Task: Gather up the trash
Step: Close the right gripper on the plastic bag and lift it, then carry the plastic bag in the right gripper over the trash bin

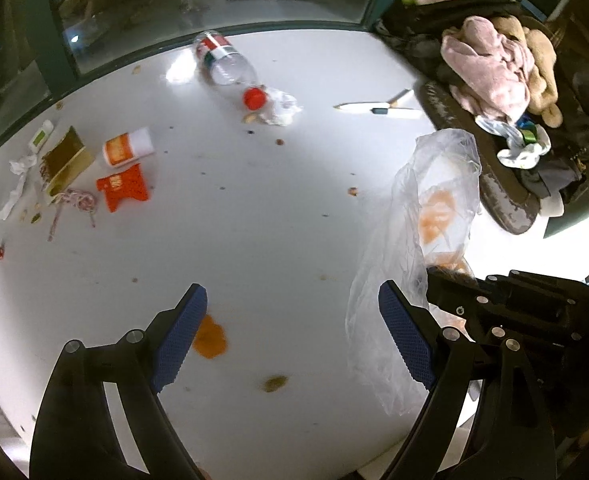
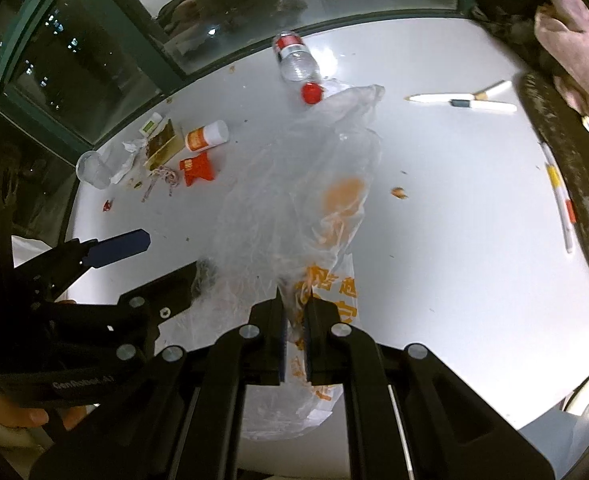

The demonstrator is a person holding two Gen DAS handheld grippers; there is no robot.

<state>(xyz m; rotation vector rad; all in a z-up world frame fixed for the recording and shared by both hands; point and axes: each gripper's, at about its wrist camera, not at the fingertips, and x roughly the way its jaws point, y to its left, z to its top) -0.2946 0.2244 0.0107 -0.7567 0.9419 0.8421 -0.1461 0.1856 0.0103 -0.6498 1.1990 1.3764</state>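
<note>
The right tool (image 2: 295, 312) clamps the plastic bag (image 2: 294, 184), screening the bottle (image 2: 296, 62) beyond; the left tool (image 1: 292, 312) gapes.

table (image 1: 278, 208) white | bottle (image 1: 222, 60) | orange peel (image 1: 210, 336) | pens (image 1: 378, 107)

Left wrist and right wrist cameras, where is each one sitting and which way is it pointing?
Left wrist: rides the open left gripper, looking over the white table; its blue fingers show, right gripper at the edge.
Right wrist: rides the right gripper, shut on the plastic bag; left gripper and a hand show.
Shared: bag, plastic bottle, table.
</note>
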